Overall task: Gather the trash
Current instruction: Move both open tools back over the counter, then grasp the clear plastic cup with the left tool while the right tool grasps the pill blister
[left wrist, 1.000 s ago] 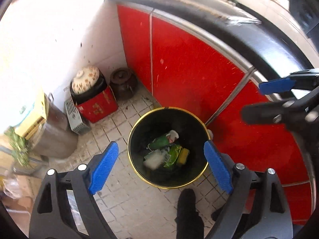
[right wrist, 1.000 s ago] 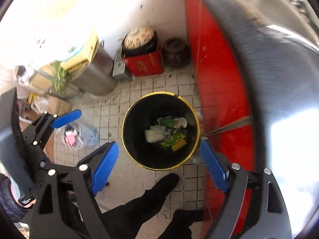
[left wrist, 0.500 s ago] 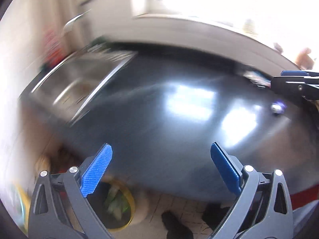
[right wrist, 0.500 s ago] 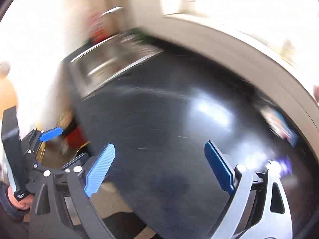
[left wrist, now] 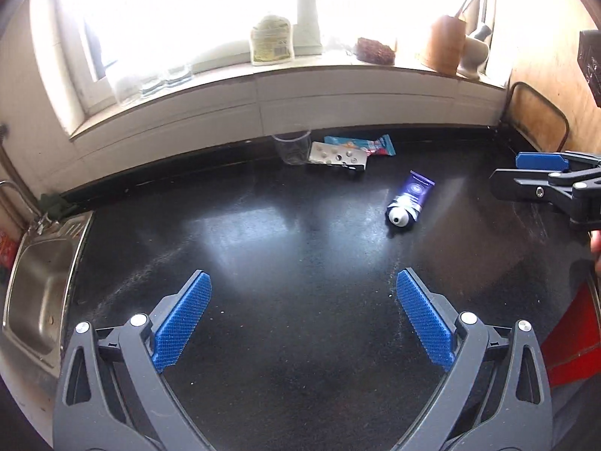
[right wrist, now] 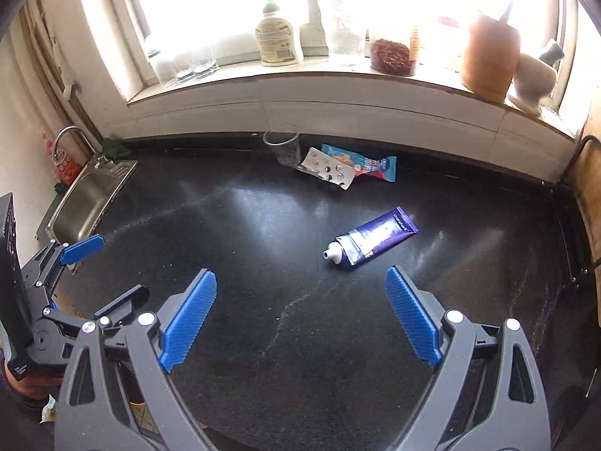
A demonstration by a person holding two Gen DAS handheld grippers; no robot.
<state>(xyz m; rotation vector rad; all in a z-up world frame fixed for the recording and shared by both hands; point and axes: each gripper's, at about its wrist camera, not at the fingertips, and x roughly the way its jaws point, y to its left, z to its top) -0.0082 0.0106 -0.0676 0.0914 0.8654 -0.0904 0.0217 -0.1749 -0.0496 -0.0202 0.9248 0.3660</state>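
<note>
On the black countertop [left wrist: 285,248] [right wrist: 263,233] lies a purple tube [left wrist: 410,198] [right wrist: 372,240] with a white cap. Farther back, near the wall, a silver blister pack [left wrist: 338,156] [right wrist: 327,168] rests on a blue and red wrapper [left wrist: 370,145] [right wrist: 370,163]. My left gripper [left wrist: 302,315] hovers open and empty over the counter's near part, the tube ahead and to its right. My right gripper [right wrist: 300,315] is open and empty too, with the tube just beyond its right finger. Each gripper shows at the edge of the other's view.
A clear glass [left wrist: 291,146] [right wrist: 282,146] stands beside the blister pack. A steel sink [left wrist: 37,282] [right wrist: 90,199] is set in the counter's left end. The windowsill holds a bottle [right wrist: 276,39], a jar [right wrist: 390,54], glasses and a wooden holder [right wrist: 488,60].
Both grippers have swung up from the black bin on the floor, past the red cabinet, to over the countertop. Their jaws stand a little wider than before.
</note>
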